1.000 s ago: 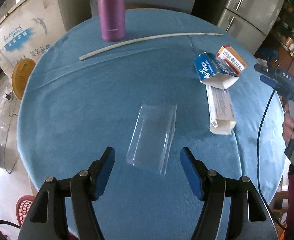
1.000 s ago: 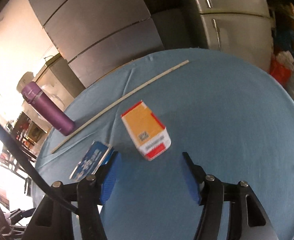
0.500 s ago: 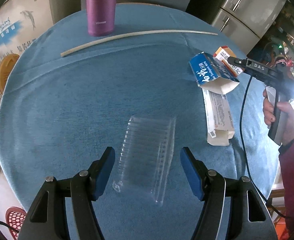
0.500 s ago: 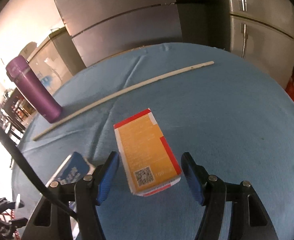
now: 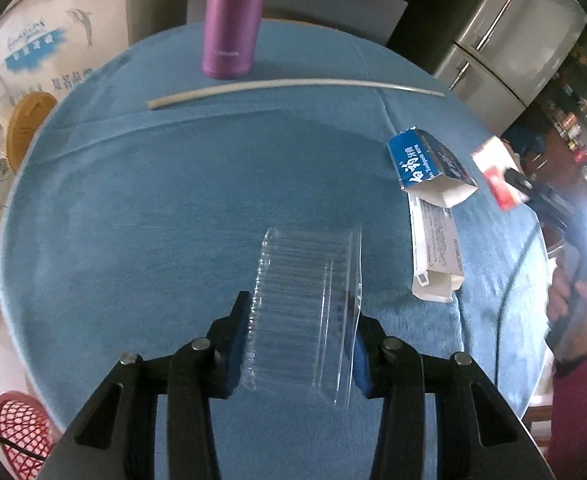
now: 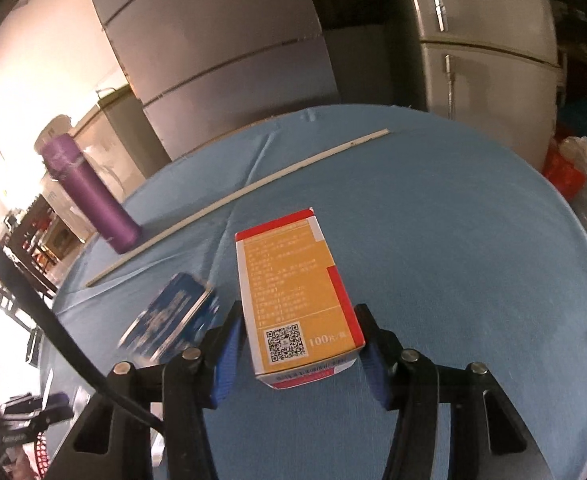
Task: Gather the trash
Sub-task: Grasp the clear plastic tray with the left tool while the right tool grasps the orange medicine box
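Closing on thin clear tray (image 5: pixel 305 312), left claw (image 5: pixel 299 344) presses gently; right claw (image 6: pixel 299 350) clamps stiff light orange box (image 6: pixel 293 304).

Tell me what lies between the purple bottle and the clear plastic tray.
In the left wrist view, a long white stick lies between the purple bottle and the clear plastic tray; otherwise bare blue tablecloth.

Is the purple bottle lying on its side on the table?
No, the purple bottle stands upright on the blue tablecloth, just behind the long white stick.
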Action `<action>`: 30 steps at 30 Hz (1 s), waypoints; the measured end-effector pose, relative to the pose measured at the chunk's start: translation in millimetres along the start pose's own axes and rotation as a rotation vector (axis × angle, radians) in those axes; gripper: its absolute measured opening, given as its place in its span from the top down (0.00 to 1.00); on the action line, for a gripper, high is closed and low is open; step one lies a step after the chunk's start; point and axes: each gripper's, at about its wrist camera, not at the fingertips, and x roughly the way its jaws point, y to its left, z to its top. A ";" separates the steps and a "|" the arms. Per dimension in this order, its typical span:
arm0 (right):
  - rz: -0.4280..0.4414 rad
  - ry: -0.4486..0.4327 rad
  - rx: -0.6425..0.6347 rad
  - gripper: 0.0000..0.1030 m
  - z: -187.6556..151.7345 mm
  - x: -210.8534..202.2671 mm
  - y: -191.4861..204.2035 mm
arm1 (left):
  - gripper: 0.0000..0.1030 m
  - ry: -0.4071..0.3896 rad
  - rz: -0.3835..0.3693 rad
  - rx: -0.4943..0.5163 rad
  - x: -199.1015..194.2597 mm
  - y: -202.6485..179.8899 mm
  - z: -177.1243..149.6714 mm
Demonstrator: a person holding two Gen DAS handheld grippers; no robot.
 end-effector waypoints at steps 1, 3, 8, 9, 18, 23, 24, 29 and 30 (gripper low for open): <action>0.004 -0.009 0.006 0.46 -3.7 -9.1 0.2 | 0.57 -0.011 0.002 -0.002 -7.1 -0.2 -3.0; 0.020 -0.034 0.027 0.46 -13.8 -32.9 1.7 | 0.57 -0.032 0.012 -0.002 -20.5 -1.2 -7.6; 0.085 -0.090 0.053 0.46 -35.8 -79.7 15.9 | 0.57 -0.115 0.089 0.029 -59.8 -11.1 -23.8; 0.102 -0.098 0.055 0.46 -40.8 -87.8 20.8 | 0.57 -0.137 0.100 0.036 -70.1 -13.6 -28.7; 0.188 -0.131 0.017 0.46 -76.5 -129.3 71.2 | 0.56 -0.281 0.208 0.092 -124.8 -28.5 -46.0; 0.209 -0.129 0.016 0.46 -92.9 -139.9 85.7 | 0.56 -0.318 0.237 0.121 -139.7 -33.4 -54.9; 0.215 -0.126 0.020 0.46 -96.5 -141.3 87.9 | 0.56 -0.324 0.242 0.125 -141.3 -34.1 -56.7; 0.235 -0.102 0.019 0.46 -109.4 -142.7 98.3 | 0.56 -0.353 0.272 0.132 -148.2 -34.9 -64.5; 0.240 -0.097 0.016 0.46 -112.0 -142.3 101.0 | 0.56 -0.357 0.279 0.132 -148.3 -34.7 -65.6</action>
